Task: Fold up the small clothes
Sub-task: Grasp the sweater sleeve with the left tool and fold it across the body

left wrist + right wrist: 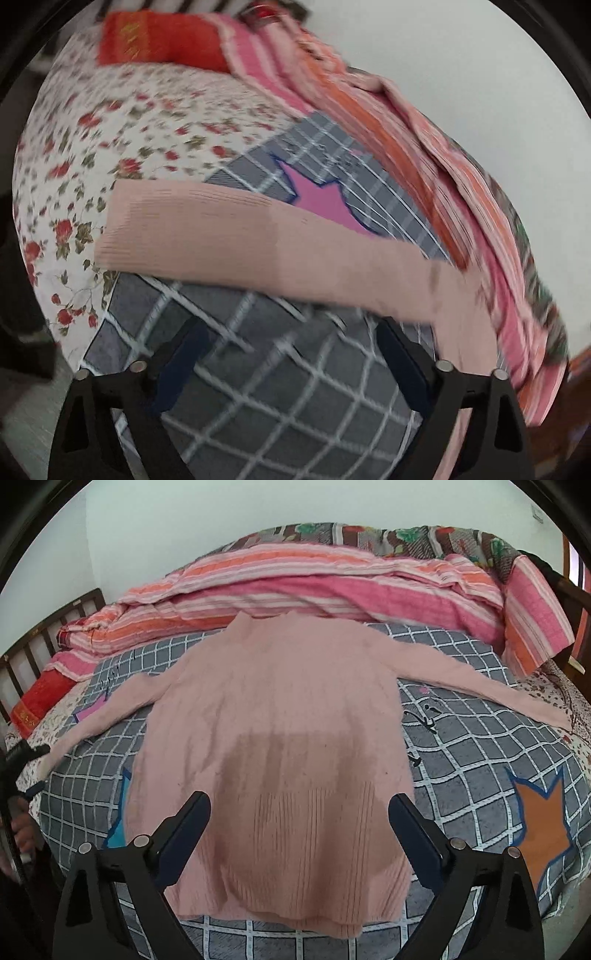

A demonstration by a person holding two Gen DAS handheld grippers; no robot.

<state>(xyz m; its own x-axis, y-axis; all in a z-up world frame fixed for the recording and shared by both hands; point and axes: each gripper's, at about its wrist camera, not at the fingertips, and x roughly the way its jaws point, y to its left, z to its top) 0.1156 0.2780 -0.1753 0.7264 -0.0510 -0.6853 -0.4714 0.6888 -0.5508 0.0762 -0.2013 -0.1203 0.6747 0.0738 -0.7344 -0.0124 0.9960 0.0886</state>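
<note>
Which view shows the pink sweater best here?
The right wrist view: the whole sweater lies flat on the grey checked blanket, body and both sleeves spread, hem between the open right tool. The left wrist view, blurred, shows only one sleeve beyond the open left tool.

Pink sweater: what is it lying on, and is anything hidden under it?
The pink sweater lies flat on a grey checked blanket, partly covering a blue star patch. Whatever else lies beneath its body cannot be seen.
</note>
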